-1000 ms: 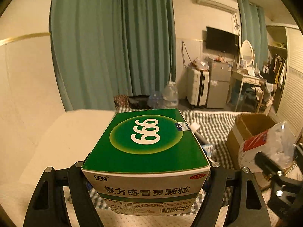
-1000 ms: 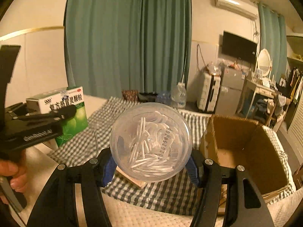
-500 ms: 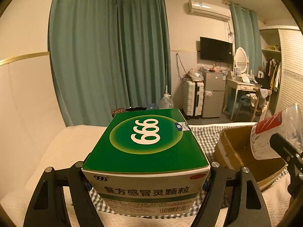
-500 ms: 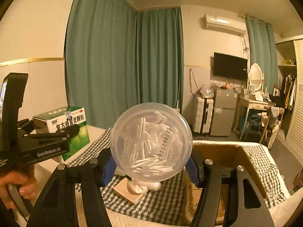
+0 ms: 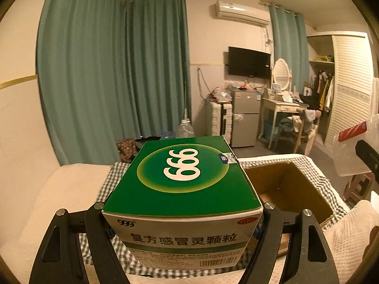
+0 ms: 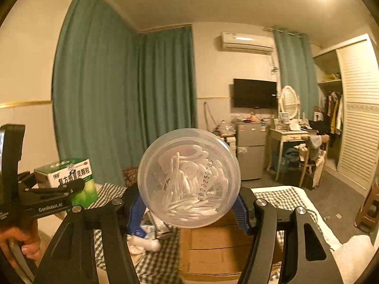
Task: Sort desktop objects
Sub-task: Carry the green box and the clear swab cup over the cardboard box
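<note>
My left gripper (image 5: 182, 227) carries the medicine box (image 5: 182, 189) at six o'clock, the cardboard box (image 5: 291, 189) on the checked cloth (image 5: 329, 189) at three o'clock. My right gripper (image 6: 189, 208) carries the round container (image 6: 189, 177) above that box.

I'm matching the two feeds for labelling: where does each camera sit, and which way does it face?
Left wrist: on the left tongs, looking along them over the clamped green medicine box toward the cardboard box; no hand shows.
Right wrist: on the right tongs, looking past the clamped clear tub; the person's left hand shows at left.
Shared: medicine box, tub, cardboard box.
</note>
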Action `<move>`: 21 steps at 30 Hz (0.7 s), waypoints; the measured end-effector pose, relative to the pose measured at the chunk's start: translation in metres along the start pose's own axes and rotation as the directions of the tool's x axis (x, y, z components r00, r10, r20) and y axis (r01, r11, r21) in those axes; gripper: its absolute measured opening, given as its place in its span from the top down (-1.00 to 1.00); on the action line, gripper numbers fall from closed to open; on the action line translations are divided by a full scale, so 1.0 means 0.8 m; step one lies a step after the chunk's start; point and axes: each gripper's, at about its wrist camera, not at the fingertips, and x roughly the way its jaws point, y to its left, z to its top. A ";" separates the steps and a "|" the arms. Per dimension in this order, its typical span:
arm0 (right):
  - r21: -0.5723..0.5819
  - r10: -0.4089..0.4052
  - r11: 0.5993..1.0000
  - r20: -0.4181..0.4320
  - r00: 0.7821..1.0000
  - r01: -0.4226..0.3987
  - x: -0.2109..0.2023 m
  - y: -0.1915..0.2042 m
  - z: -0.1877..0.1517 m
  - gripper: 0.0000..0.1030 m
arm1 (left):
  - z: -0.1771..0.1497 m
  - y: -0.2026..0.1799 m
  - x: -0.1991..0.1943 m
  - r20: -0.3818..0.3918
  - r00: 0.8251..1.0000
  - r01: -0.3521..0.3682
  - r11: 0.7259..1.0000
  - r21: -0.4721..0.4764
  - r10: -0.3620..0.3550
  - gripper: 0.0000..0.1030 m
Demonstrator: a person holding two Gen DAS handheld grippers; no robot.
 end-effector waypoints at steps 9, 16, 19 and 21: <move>0.058 -0.054 0.997 0.004 0.999 0.053 -0.003 -0.057 0.013 -0.19 | 0.016 -0.069 0.015 0.011 0.998 0.069 0.996 0.062 -0.069 -0.55; 0.069 -0.076 0.995 -0.036 0.996 0.079 0.013 -0.082 -0.002 -0.19 | 0.012 -0.107 0.044 -0.005 0.992 0.125 0.989 0.079 -0.125 -0.55; 0.073 -0.085 0.993 -0.059 0.995 0.090 0.021 -0.093 -0.012 -0.19 | 0.010 -0.123 0.063 -0.019 0.989 0.145 0.985 0.090 -0.144 -0.55; 0.081 -0.088 0.992 -0.074 0.993 0.094 0.027 -0.101 -0.019 -0.19 | 0.007 -0.129 0.074 -0.031 0.987 0.157 0.984 0.088 -0.155 -0.55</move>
